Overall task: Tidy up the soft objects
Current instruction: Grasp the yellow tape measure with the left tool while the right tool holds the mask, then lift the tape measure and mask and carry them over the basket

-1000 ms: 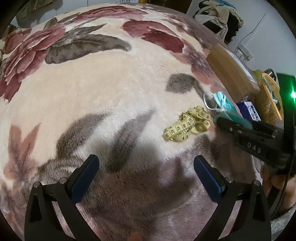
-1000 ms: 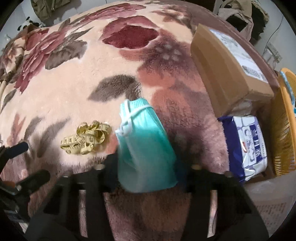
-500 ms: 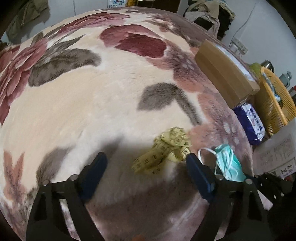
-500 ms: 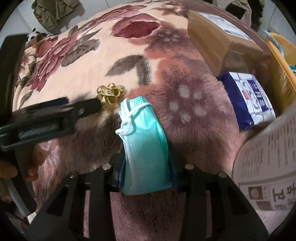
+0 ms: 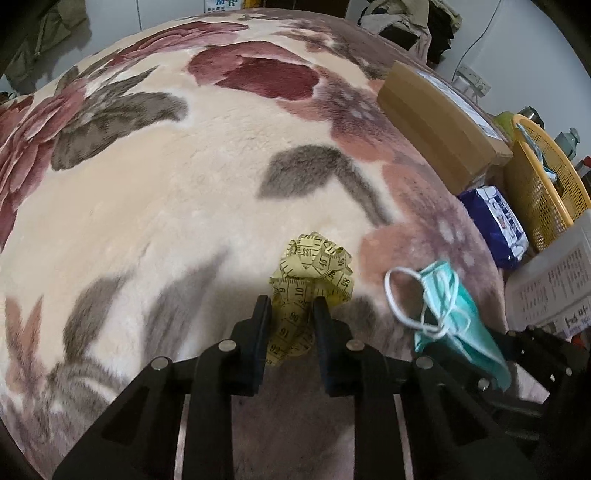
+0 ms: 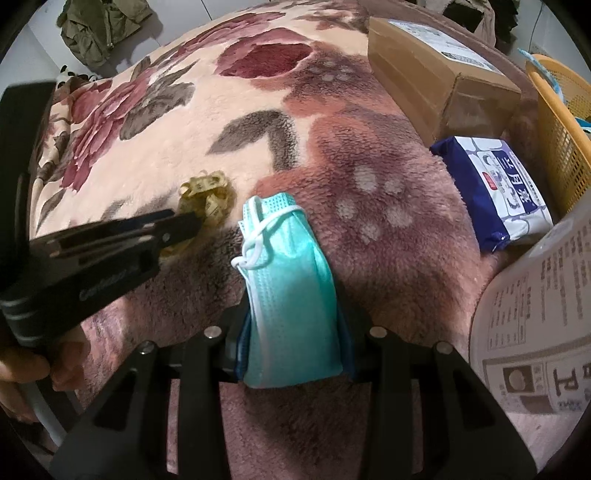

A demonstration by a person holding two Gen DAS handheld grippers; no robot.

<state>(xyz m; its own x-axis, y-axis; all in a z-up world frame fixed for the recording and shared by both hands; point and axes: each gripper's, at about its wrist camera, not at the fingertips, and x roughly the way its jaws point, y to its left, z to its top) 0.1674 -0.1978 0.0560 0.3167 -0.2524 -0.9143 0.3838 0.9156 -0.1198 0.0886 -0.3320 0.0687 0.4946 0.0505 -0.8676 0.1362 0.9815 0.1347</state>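
Note:
A crumpled yellow tape measure [image 5: 312,278] lies on the floral plush blanket [image 5: 155,206]. My left gripper [image 5: 291,314] is shut on its near end; the gripper [image 6: 192,225] and the tape measure [image 6: 208,195] also show in the right wrist view. My right gripper [image 6: 291,325] is shut on a folded teal face mask [image 6: 290,291] with white ear loops and holds it just above the blanket. The mask [image 5: 454,314] shows at lower right in the left wrist view, to the right of the tape measure.
A cardboard box [image 6: 432,70] lies on the blanket's right side. A blue tissue pack [image 6: 495,184] sits below it. An orange mesh basket [image 6: 565,125] stands at the far right. A white printed container [image 6: 535,302] is at lower right. Clothes are piled behind the blanket [image 5: 406,22].
My left gripper moved in over the tape measure and closed on it. My right gripper, still holding the mask, drew back toward the right.

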